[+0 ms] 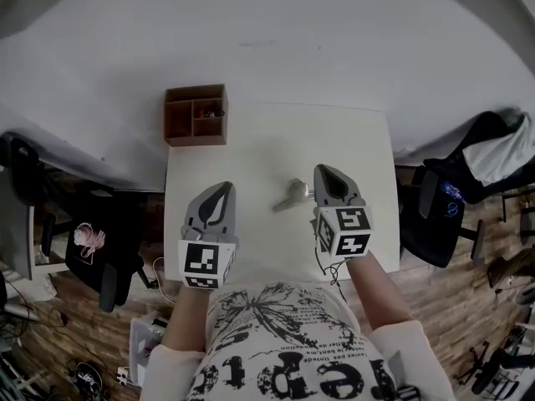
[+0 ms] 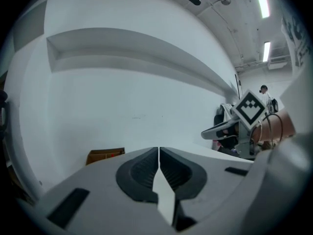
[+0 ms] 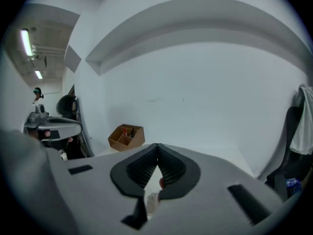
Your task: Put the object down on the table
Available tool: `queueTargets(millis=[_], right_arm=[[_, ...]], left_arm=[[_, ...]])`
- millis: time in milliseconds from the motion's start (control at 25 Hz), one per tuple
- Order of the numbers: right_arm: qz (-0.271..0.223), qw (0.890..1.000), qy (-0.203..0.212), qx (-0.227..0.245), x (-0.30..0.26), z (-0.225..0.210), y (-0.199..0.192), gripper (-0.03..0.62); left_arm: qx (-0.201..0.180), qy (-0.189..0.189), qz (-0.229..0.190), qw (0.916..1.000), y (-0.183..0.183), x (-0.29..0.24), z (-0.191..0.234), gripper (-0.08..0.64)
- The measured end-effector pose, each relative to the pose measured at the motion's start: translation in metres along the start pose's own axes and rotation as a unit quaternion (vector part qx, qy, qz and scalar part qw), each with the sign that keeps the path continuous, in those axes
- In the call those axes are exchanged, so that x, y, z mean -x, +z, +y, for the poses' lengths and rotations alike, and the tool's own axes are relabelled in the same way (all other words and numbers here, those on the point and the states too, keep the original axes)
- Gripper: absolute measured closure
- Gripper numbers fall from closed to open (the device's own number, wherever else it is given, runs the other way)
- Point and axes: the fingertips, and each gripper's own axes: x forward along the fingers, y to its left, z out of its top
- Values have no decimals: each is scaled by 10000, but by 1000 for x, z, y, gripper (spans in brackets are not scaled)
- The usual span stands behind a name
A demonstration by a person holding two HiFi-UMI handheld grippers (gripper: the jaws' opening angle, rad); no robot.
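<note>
A small grey-beige object lies on the white table, free of both grippers. My right gripper hovers just to its right with its jaws shut and nothing between them. Through the gap behind those jaws a pale bit with a red spot shows; I cannot tell what it is. My left gripper is over the table's near left part, jaws shut and empty. The object is hidden in the left gripper view.
A wooden compartment box stands at the table's far left corner, also in the left gripper view and the right gripper view. Black office chairs flank the table on the left and right. Clutter lies on the wooden floor.
</note>
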Motion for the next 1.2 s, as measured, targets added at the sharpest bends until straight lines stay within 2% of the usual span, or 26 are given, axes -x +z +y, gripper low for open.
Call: queueTargets(millis=[200, 640, 920, 1200], right_arm=[[-805, 9963, 35, 285, 28, -8, 34, 598], [-1693, 9835, 381, 520, 71, 2, 78, 601], [-1741, 9818, 547, 521, 76, 9, 77, 601], [-1708, 9838, 443, 320, 77, 2, 72, 601]], left_arm=[[-42, 111, -198, 9997, 29, 0, 0, 548], [-228, 174, -403, 9988, 59, 7, -11, 548], [-261, 209, -400, 9986, 62, 12, -17, 548], [-340, 162, -366, 9986, 63, 14, -25, 548]])
